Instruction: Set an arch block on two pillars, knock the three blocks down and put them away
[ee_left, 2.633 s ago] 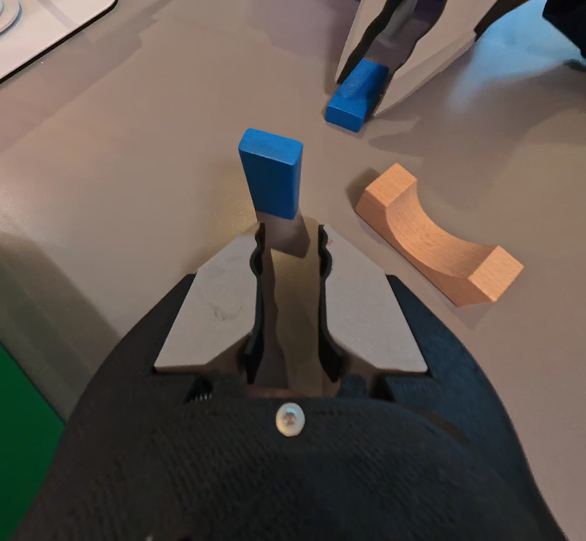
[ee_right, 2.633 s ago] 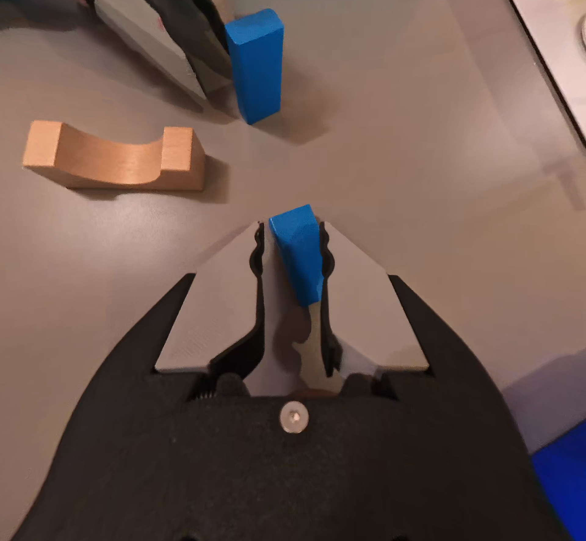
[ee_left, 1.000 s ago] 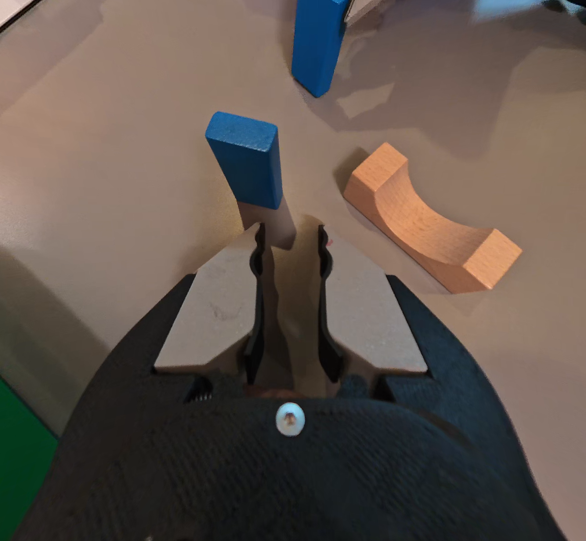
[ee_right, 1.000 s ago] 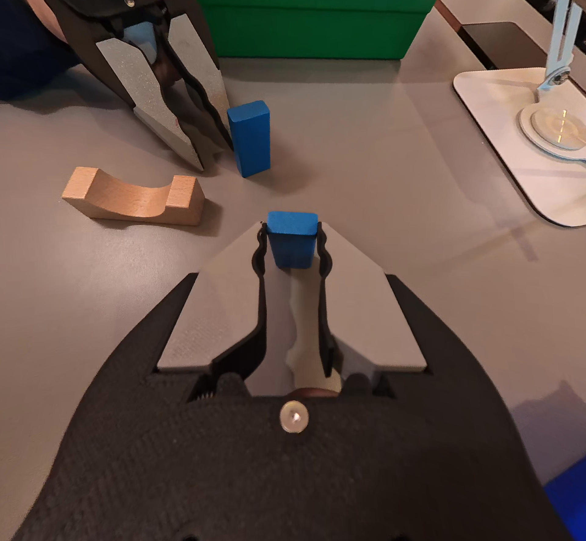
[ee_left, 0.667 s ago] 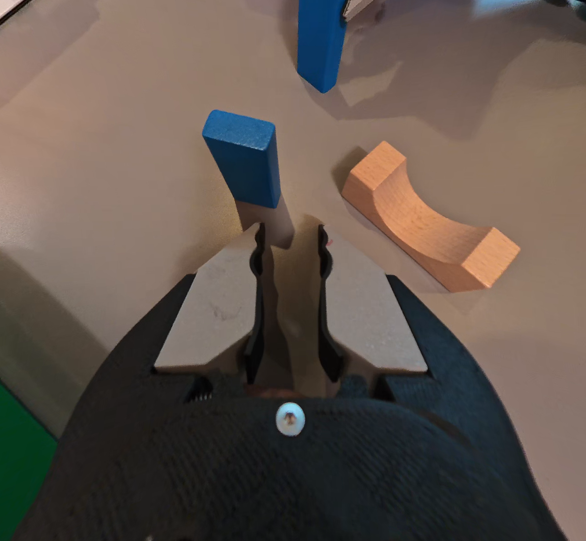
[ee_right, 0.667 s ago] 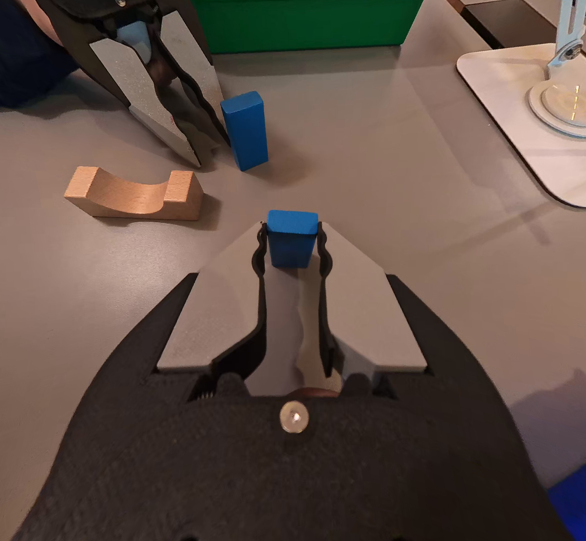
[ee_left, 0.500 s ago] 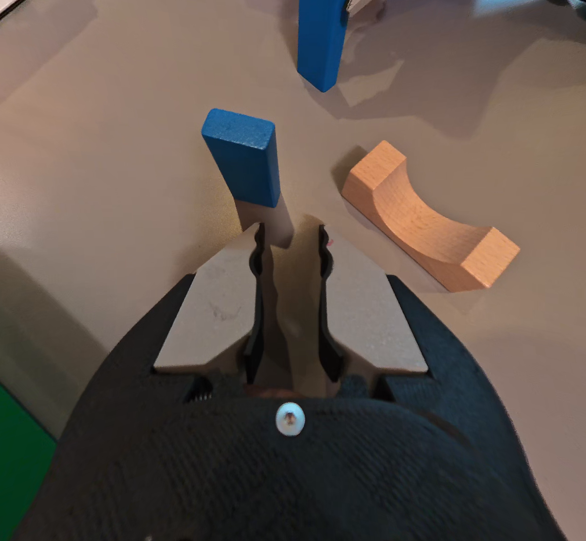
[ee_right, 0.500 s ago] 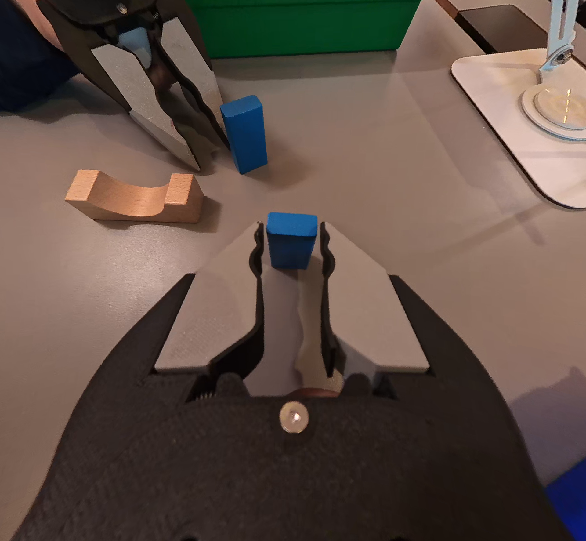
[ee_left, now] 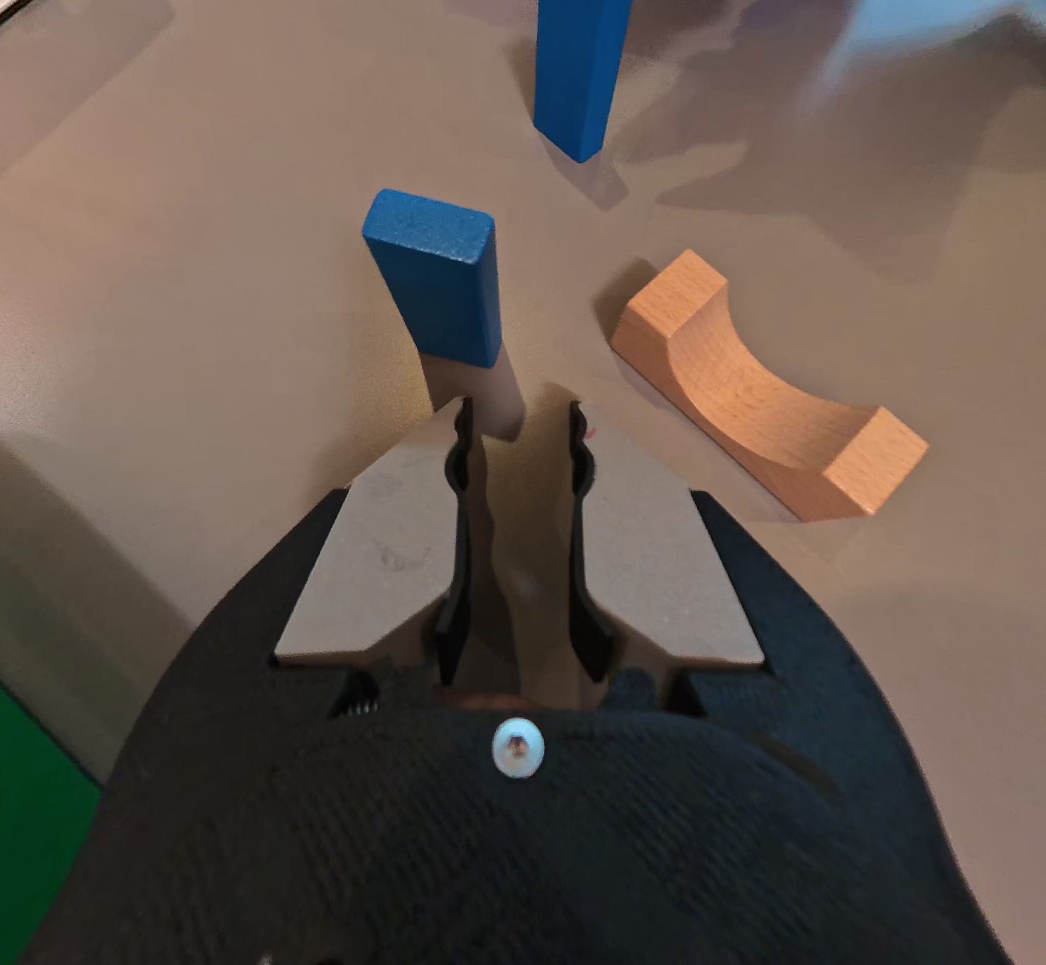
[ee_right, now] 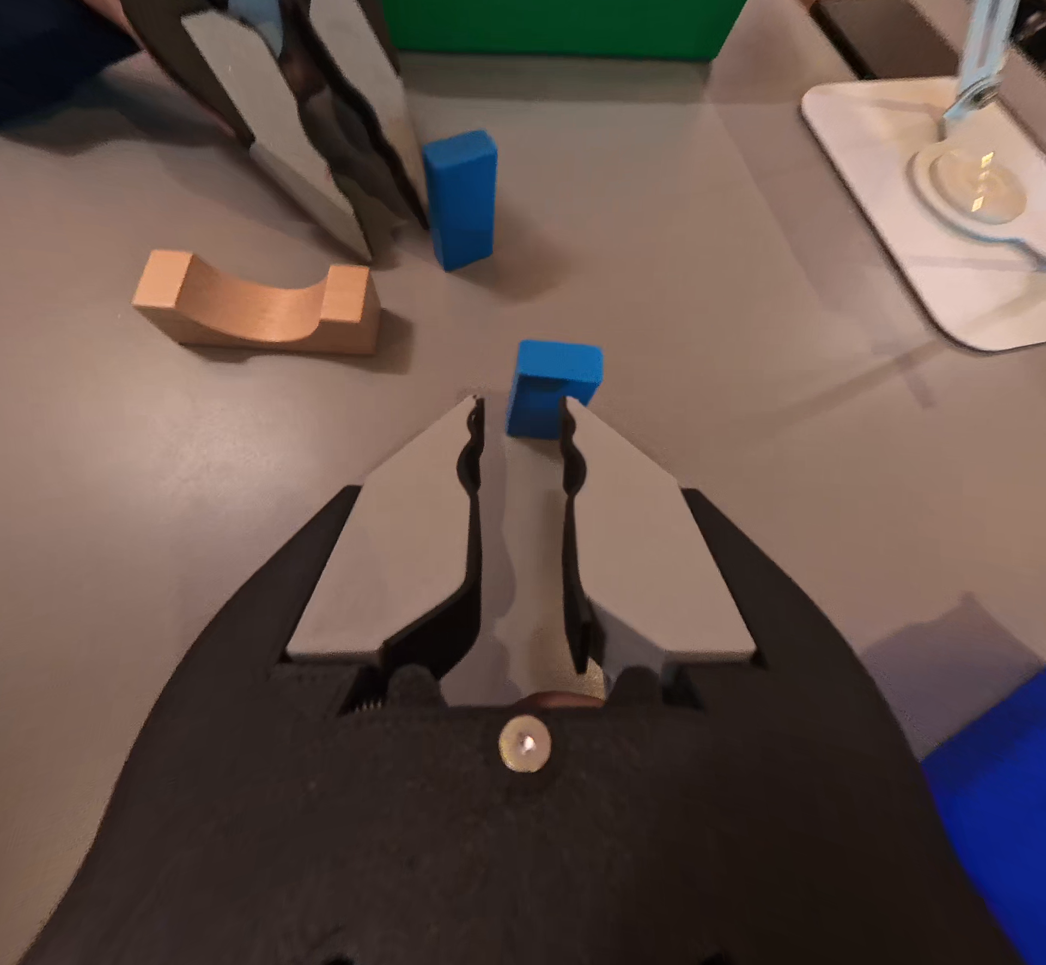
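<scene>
Right tool (ee_right: 521,400) now off pillar (ee_right: 552,389)

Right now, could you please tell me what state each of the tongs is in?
Left tongs: open, holding nothing.
Right tongs: open, holding nothing; the upright blue wooden block stands free beyond them.

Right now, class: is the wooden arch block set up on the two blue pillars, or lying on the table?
Lying on the table. The arch block rests curve-up beside both upright blue pillars, touching neither.
</scene>
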Tool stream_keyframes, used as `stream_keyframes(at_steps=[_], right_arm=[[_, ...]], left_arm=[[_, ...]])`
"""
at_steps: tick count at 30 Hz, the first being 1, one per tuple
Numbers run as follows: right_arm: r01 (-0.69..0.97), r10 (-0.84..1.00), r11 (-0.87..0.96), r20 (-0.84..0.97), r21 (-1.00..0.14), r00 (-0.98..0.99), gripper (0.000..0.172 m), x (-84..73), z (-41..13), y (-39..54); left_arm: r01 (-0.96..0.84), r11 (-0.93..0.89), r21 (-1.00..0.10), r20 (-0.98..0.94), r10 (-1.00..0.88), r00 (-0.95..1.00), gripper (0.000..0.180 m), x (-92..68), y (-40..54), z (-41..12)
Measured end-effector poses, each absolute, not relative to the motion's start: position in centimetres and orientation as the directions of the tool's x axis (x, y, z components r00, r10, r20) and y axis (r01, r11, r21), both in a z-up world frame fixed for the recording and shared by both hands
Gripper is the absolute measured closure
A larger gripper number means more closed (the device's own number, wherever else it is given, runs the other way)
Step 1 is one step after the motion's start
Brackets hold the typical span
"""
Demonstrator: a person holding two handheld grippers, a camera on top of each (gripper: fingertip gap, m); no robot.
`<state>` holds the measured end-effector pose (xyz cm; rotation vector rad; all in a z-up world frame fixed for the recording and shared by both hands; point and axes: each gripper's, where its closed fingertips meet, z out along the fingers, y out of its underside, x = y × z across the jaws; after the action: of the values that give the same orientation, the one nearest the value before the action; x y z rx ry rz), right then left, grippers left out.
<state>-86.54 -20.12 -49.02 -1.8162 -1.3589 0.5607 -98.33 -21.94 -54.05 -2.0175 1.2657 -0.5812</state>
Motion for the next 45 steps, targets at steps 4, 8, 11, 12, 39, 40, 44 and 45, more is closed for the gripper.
stream_keyframes(at_steps=[4,8,11,12,39,40,44,45], right_arm=[[0.685,0.923,-0.204,0.096,-0.7,0.373,0.156,-85.7,-52.2,-19.5],[0.708,0.891,-0.247,0.133,-0.662,0.435,0.162,-85.4,-53.6,-18.0],[0.695,0.886,-0.253,0.127,-0.673,0.446,0.16,-85.8,-53.8,-17.7],[0.696,0.885,-0.25,0.132,-0.673,0.446,0.16,-86.0,-53.9,-17.5],[0.693,0.873,-0.302,0.102,-0.655,0.477,0.162,-85.9,-54.2,-17.7],[0.694,0.875,-0.299,0.103,-0.655,0.474,0.163,-86.0,-54.2,-17.8],[0.689,0.879,-0.302,0.087,-0.659,0.469,0.162,-86.3,-54.2,-18.0],[0.686,0.88,-0.305,0.08,-0.661,0.468,0.163,-86.3,-54.2,-18.1]], left_arm=[[-0.603,-0.298,-0.74,0.014,-0.903,0.429,0.148,-98.3,-21.9,-54.1],[-0.603,-0.298,-0.74,0.011,-0.902,0.433,0.148,-98.3,-21.9,-54.1],[-0.602,-0.301,-0.74,0.012,-0.9,0.435,0.149,-98.4,-21.9,-54.1],[-0.601,-0.301,-0.74,0.011,-0.9,0.436,0.149,-98.4,-21.9,-54.1],[-0.61,-0.281,-0.741,-0.018,-0.899,0.437,0.15,-97.1,-18.6,-54.0],[-0.614,-0.27,-0.741,-0.02,-0.906,0.423,0.15,-97.1,-18.6,-54.0],[-0.618,-0.267,-0.739,0.004,-0.92,0.393,0.15,-97.1,-18.3,-54.1],[-0.618,-0.268,-0.739,0.006,-0.92,0.392,0.15,-97.1,-18.1,-54.1]])
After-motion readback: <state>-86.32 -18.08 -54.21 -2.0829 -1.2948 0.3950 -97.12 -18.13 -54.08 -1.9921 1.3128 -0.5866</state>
